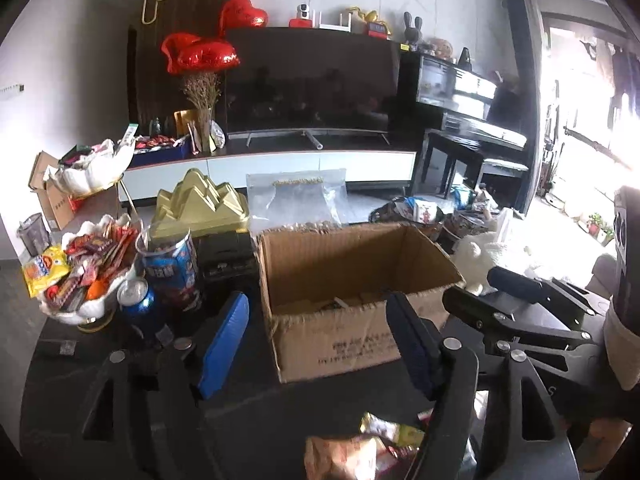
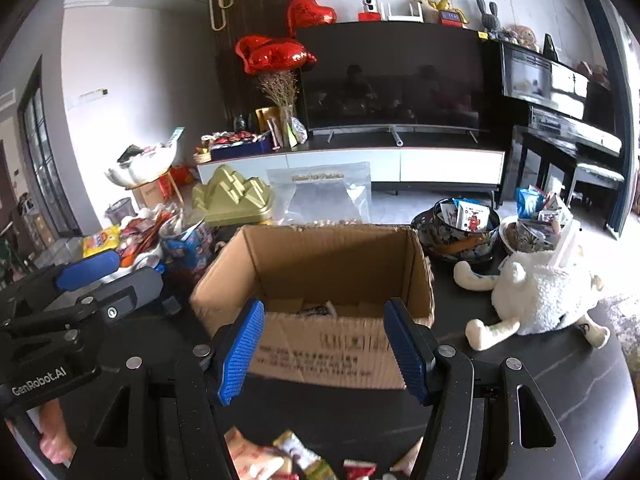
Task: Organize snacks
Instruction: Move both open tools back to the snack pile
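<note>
Both your grippers sit just short of the open box [image 2: 320, 280], which fills the middle of each frame. Your left gripper [image 1: 320, 344] has its blue pads roughly half apart with nothing between them; through the gap you see only the box's near wall. Your right gripper [image 2: 324, 352] is about the same, jaws partway open and empty, the box front showing between the pads.

Judging by what lies where, you are early to midway. Inside the box, low against the near wall, a few flat things show, one looking like a small packet, but the floor is mostly hidden, so you cannot tell how much is in. Loose snack packets [image 2: 288, 460] wait on the dark table [image 2: 560, 380] at the bottom edge of both frames, just under your grippers. More remain unsorted: a heaped white dish [image 1: 92, 264] with a blue can [image 1: 138, 304] beside it at the left of the left view, and two bowls [image 2: 456, 232] of sachets at the right of the right view, behind a white plush toy [image 2: 536, 296]. The nearest packets below the jaws look like your likely next pick.
</note>
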Motion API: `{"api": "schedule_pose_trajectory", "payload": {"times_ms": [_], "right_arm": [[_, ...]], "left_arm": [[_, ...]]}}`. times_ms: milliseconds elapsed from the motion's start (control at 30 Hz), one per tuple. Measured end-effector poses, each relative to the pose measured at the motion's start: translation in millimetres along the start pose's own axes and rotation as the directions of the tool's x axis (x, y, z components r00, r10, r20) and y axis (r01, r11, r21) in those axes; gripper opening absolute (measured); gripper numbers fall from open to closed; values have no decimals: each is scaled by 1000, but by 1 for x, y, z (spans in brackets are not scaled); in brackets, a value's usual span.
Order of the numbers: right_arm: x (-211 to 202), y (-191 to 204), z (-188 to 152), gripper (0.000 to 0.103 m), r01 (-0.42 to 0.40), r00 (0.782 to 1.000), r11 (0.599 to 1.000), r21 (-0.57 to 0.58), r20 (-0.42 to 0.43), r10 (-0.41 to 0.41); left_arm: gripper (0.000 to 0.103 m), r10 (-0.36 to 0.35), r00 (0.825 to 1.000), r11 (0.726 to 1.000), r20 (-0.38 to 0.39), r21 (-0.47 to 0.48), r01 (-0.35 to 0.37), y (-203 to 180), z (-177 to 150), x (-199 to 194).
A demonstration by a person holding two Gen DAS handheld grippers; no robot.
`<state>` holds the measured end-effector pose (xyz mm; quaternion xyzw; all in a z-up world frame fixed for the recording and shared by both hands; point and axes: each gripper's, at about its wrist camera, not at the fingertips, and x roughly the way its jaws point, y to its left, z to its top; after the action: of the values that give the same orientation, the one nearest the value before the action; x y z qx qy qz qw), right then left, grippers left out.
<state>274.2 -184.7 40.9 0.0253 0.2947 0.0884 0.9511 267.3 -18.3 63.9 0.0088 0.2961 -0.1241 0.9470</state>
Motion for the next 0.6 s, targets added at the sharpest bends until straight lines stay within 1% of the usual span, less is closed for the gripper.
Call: {"api": "schedule_pose_trajectory", "payload": {"times_ms": [67,267,400,600], "right_arm": [[-10,3,-6,63,-6,1000,1000,-1,7,6],[-29,9,-28,63,-19,1000,1000,-1,4,19],[-36,10,-45,63,-28,999,1000,11,-19,28],[-36,12,-75,63,-27,998,1000,11,-61,27]], "left_arm": [[71,-11,1000,1000,-4,-2,11,-2,-8,-8],[74,-13,1000,1000,-2,3,13,-5,-33,-28],[79,-16,1000,1000,1,-7,16,-7,-51,-40],[80,-17,999,1000,-34,-14,16,-7,-82,-43]]}}
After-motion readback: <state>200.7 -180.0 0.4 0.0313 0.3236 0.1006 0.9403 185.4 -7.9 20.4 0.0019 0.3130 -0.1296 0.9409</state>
